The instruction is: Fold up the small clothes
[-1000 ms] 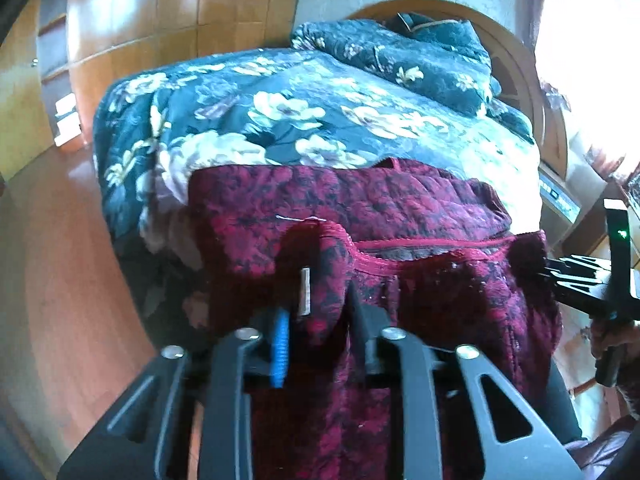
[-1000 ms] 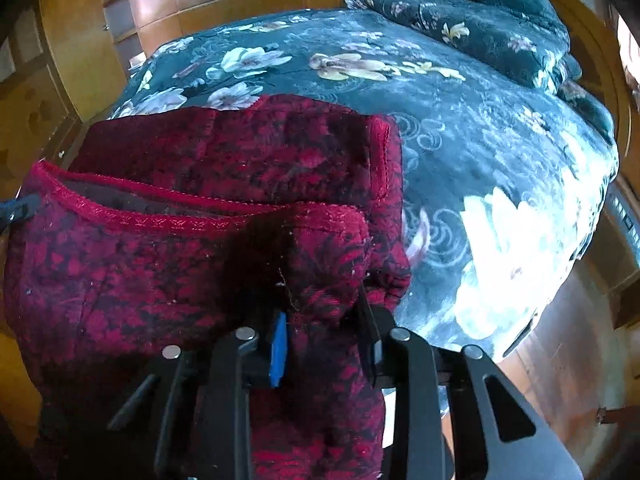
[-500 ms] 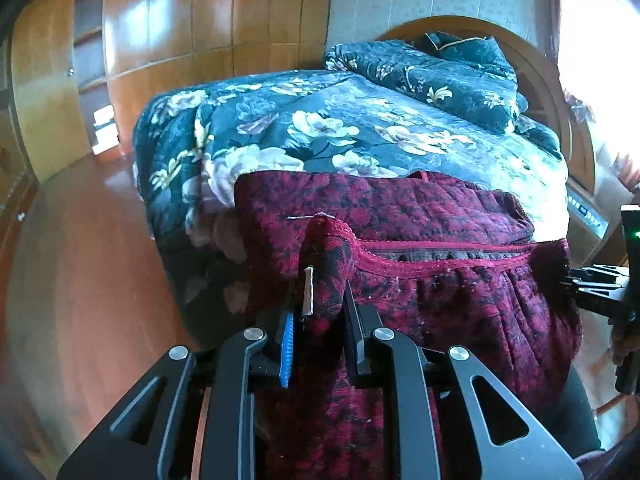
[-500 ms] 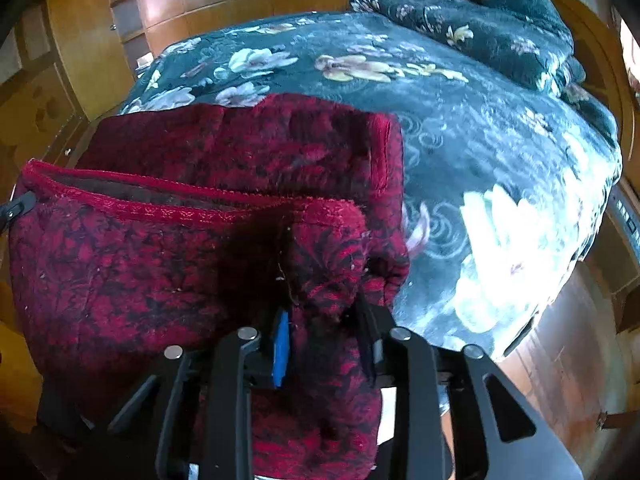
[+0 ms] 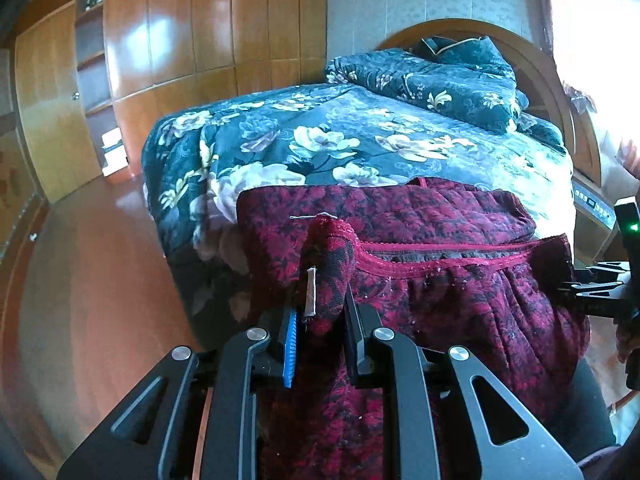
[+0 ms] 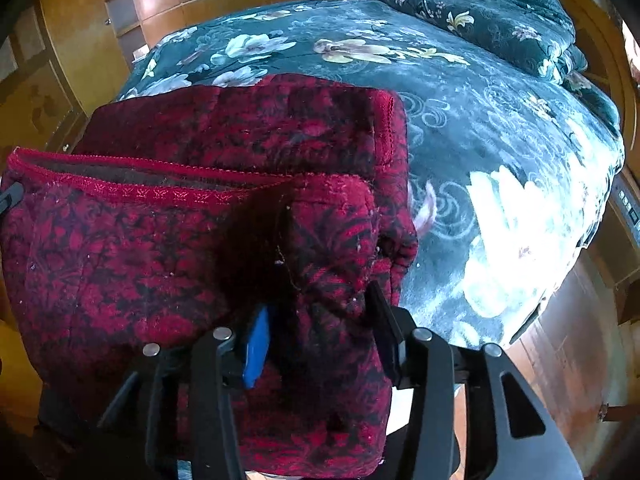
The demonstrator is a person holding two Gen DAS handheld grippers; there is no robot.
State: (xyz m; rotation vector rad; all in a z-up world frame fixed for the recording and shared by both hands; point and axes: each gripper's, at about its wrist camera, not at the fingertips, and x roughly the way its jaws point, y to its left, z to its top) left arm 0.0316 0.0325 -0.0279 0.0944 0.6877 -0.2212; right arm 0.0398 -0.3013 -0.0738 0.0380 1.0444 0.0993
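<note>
A dark red patterned garment (image 5: 440, 288) with a red trimmed waistband is stretched between my two grippers at the foot of the bed; its far part lies on the bedspread. My left gripper (image 5: 320, 320) is shut on the garment's left waistband corner, where a white label hangs. My right gripper (image 6: 320, 320) is shut on the right corner of the garment (image 6: 160, 248). The right gripper also shows at the right edge of the left wrist view (image 5: 596, 296).
The bed (image 5: 340, 148) has a dark teal floral bedspread (image 6: 480, 120) and a folded quilt (image 5: 440, 80) by the curved wooden headboard. Wooden wardrobes (image 5: 180, 40) stand at the left. A polished wooden floor (image 5: 88, 280) lies beside the bed.
Both grippers have pulled back from the bed and lifted a little, still gripping the waistband corners. More of the room and floor shows in the left wrist view.
</note>
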